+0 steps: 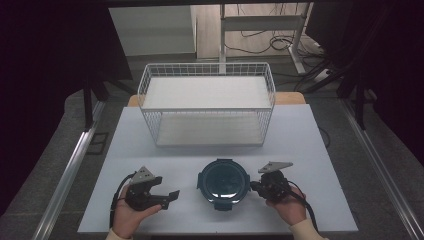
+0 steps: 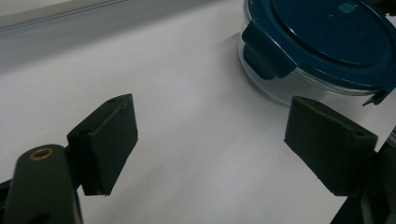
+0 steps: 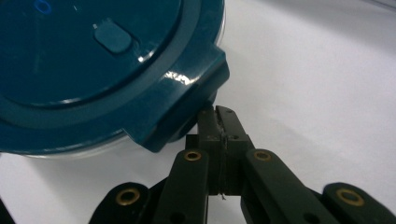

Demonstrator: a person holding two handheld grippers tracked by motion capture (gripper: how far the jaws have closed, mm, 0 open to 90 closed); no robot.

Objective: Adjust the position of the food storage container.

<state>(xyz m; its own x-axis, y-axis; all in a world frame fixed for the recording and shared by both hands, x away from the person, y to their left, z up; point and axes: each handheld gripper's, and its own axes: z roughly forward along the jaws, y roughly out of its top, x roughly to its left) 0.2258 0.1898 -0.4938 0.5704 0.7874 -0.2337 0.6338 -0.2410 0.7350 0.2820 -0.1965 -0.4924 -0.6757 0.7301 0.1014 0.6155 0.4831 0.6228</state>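
A round clear container with a dark teal clip-on lid [image 1: 222, 183] sits on the white table [image 1: 300, 150] near the front centre. My left gripper [image 1: 167, 188] rests to the container's left, a short way off, held in a hand. In the left gripper view it [image 2: 212, 121] stands open with bare table between the pads [image 2: 109, 140], and the container [image 2: 322, 42] lies ahead to the right. My right gripper [image 1: 253, 186] is at the container's right side. Seen in the right gripper view, it [image 3: 219, 114] is shut, its tips tucked against the underside of a lid latch [image 3: 187, 100].
A white wire basket shelf [image 1: 207, 102] with two levels stands at the back of the table, its open side toward me. Metal rails [image 1: 67, 175] run along both sides of the table. A desk frame and cables [image 1: 280, 42] lie on the floor beyond.
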